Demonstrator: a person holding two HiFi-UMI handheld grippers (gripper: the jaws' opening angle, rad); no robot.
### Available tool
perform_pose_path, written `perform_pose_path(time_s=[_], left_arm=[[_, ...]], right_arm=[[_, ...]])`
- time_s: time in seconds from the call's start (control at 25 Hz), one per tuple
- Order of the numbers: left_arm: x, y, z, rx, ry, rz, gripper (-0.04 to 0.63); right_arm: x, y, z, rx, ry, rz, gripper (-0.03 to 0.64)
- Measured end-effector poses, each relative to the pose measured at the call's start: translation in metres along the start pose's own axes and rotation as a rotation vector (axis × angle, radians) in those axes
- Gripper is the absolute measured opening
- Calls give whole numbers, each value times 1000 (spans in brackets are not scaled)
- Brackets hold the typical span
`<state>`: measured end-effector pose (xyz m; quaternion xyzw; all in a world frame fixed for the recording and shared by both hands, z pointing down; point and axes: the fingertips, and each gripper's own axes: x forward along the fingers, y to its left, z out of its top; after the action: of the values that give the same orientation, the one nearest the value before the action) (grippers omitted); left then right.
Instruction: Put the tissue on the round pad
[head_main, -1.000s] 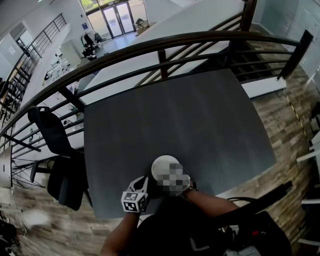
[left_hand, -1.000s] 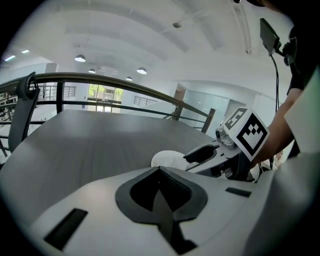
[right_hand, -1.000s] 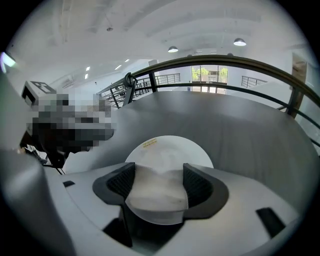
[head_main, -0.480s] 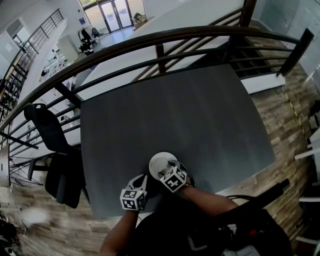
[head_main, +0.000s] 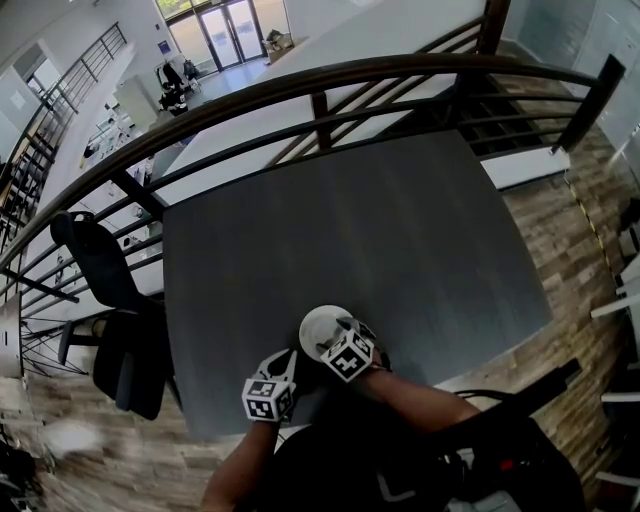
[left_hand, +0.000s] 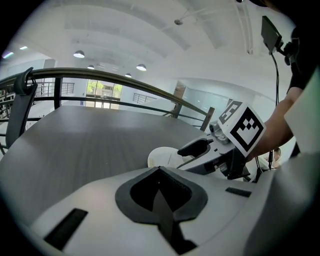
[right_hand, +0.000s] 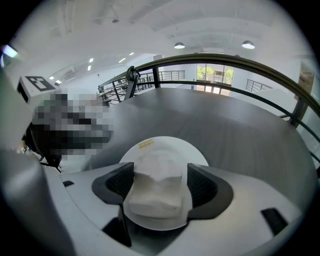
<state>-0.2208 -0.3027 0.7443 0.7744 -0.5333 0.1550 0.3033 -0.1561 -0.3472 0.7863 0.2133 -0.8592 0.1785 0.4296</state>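
A folded white tissue (right_hand: 156, 186) lies over the near part of the white round pad (right_hand: 167, 146), between the two dark jaw pads of my right gripper (right_hand: 160, 182), which is shut on it. In the head view the round pad (head_main: 316, 327) sits near the front edge of the dark grey table (head_main: 380, 240), and the right gripper (head_main: 335, 338) reaches over it from the near side. My left gripper (head_main: 285, 368) hovers just left of the pad, shut and holding nothing. The left gripper view shows its jaws (left_hand: 161, 197) meeting, with the round pad (left_hand: 159, 156) ahead.
A dark curved railing (head_main: 300, 85) runs along the table's far side. A black office chair (head_main: 110, 300) stands off the left edge. Wood floor (head_main: 570, 240) lies to the right. The person's arms reach in over the table's front edge (head_main: 470, 378).
Almost nothing has moved. The right gripper stays over the round pad with the tissue, and the left gripper stays beside it.
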Motion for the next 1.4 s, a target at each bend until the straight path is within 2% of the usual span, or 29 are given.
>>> perform_pose_path(time_s=[0.24, 0.48, 0.72, 0.8, 0.92, 1.12, 1.4], left_arm=[[-10, -13, 15, 94, -10, -24, -6], [-35, -14, 67, 63, -161, 2, -6], [-61, -18, 124, 59, -304, 23, -6], [-72, -19, 141, 92, -342, 47, -6], [-89, -25, 170, 150, -394, 64, -6], [-115, -45, 212, 121, -479, 44, -6], [-134, -80, 233, 161, -503, 21, -6]], right_arm=[[-25, 1, 30, 12, -103, 6, 316], [-72, -1, 76, 61, -273, -7, 314], [-127, -1, 121, 74, -454, 3, 178], [-144, 0, 131, 69, -501, 13, 162], [-169, -3, 146, 74, -579, 0, 97], [-215, 1, 170, 125, -693, 33, 64], [-254, 0, 180, 65, -749, -23, 2]])
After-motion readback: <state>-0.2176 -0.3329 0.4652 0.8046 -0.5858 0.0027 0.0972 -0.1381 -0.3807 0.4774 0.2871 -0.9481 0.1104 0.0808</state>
